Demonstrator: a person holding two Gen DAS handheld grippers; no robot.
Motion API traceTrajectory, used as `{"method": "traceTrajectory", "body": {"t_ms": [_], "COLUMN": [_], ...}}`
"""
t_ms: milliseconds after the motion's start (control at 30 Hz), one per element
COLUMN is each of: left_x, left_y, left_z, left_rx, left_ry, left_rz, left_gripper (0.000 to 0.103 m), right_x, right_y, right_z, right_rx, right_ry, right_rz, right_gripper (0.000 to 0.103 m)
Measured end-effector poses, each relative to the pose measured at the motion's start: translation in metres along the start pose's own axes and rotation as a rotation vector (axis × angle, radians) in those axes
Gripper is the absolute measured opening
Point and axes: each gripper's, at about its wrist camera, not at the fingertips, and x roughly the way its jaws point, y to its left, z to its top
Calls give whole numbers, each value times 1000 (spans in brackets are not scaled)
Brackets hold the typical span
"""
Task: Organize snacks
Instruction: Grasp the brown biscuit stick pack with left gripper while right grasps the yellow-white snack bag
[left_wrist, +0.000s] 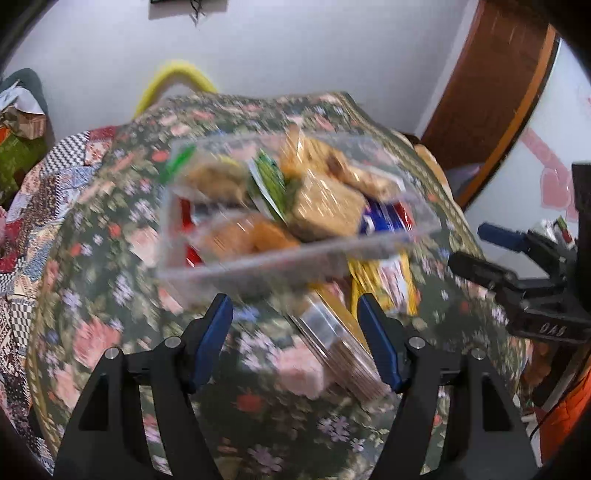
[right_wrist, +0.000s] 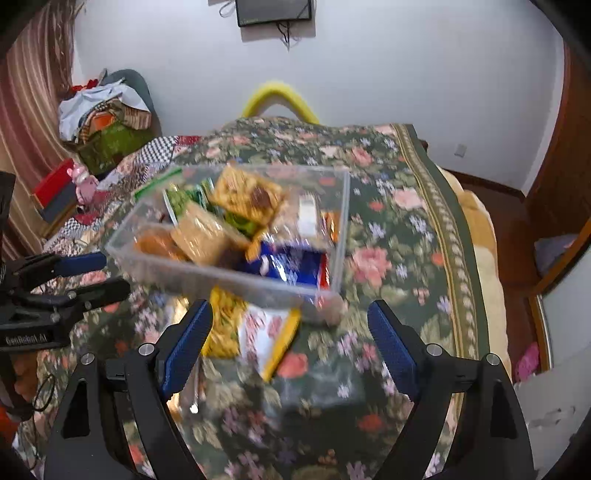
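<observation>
Both the left claw (left_wrist: 295, 343) and right claw (right_wrist: 290, 350) hang released and empty above the floral bedspread (right_wrist: 406, 206), apparently freed to collect the yellow packets (right_wrist: 255, 328) lying loose beside the nearly full clear snack box (right_wrist: 236, 269).

A clear plastic box (right_wrist: 236, 273) sits on the flowery cloth, full of wrapped snacks (right_wrist: 199, 232). A yellow packet (right_wrist: 258, 332) lies just beside it.

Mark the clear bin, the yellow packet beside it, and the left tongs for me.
clear bin (right_wrist: 236, 275): right wrist view, near wall.
yellow packet (right_wrist: 225, 328): right wrist view, its yellow face left of the white panel.
left tongs (left_wrist: 295, 306): left wrist view, midway between the fingertips.
</observation>
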Motion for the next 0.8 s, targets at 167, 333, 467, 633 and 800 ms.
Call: {"method": "traceTrajectory", "body": {"t_ms": [167,333,467,633,800], "left_x": [28,48,43,36,39], "left_y": [-17,-19,-6,15,31], "left_z": [-12,-24,-28,-35,-42], "left_rx": [-11,-22,-32,-30,-55], "left_ry": [80,112,90,81,92], "left_rz": [-31,-46,-44,-6,10], "left_gripper": [70,71,75,75,74], "right_x": [-5,1,9,26,46], "right_y": [-10,-9,-3,10,23], "right_z": [-14,-22,-24,-22,-23], "right_rx": [33,29,25,30,26], "right_ry": [12,46,60,85,116], "right_rz": [9,4,19,49,69], "right_gripper": [84,84,84,84,84]}}
